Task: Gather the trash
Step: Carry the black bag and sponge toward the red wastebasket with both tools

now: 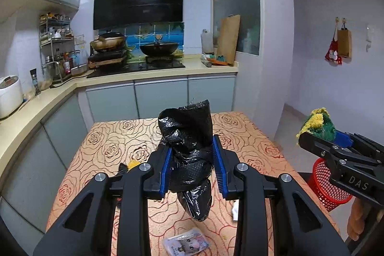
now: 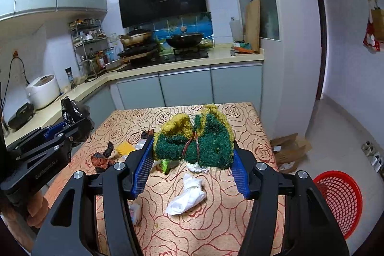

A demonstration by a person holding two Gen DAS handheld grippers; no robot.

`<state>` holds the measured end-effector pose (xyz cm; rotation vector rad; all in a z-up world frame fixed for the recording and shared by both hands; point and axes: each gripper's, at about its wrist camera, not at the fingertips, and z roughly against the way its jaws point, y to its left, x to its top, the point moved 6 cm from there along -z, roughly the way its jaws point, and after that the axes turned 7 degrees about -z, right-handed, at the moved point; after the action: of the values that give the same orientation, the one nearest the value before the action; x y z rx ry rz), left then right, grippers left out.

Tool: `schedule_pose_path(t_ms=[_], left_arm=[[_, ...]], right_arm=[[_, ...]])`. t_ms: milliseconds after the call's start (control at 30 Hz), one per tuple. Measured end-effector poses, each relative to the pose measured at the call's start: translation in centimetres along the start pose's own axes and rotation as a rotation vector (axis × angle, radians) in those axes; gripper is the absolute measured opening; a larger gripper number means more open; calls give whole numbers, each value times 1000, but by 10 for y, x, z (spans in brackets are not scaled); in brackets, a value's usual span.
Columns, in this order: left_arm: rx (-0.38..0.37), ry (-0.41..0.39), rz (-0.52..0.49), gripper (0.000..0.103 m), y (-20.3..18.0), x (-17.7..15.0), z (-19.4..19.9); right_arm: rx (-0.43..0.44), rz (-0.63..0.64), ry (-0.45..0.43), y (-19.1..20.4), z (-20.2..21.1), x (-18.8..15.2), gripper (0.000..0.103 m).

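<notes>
Plastic is bunching between the pads of the left gripper (image 1: 192, 164): it is pinching a crumpled black bag (image 1: 189, 155) about its middle and holding it above the table (image 1: 108, 143), one end sticking up past the fingertips and the other dangling below. The bag is looking light, limp and slick, so it is likely to slide if the squeeze is eased; the bunched middle is the safest place to grip.

Further right, the right gripper (image 2: 193, 157) is clamping a scrubber (image 2: 199, 140), green with yellow fuzzy edges and tied round the waist with a reddish band, and is holding it clear of the table. It is looking soft, springy and rough enough not to slip, and the banded waist is giving the firmest hold.

Under it, a white wad (image 2: 187, 193) is lying on the cloth. Off the table's right edge, a red basket (image 2: 340, 200) is standing on the floor, probably the bin for both pieces.
</notes>
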<state>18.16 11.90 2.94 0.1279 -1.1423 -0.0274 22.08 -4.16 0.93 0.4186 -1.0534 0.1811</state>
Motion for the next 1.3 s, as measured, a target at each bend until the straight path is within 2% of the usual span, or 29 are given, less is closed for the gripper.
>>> schedule_pose_path(t_ms=[567,933,1300], left_arm=[[-148,-12,-69,29,-80,15,-21],[-294,-7,-129,29,-157,23,-39],[-454,35,-169,29,-236,18,-65]], right_arm=[[-140,-81,-31,-79,21,4,56],[-260,-146,-33,-143,38,-2,56],[-391,-192,-29,-202,57,-14,56]])
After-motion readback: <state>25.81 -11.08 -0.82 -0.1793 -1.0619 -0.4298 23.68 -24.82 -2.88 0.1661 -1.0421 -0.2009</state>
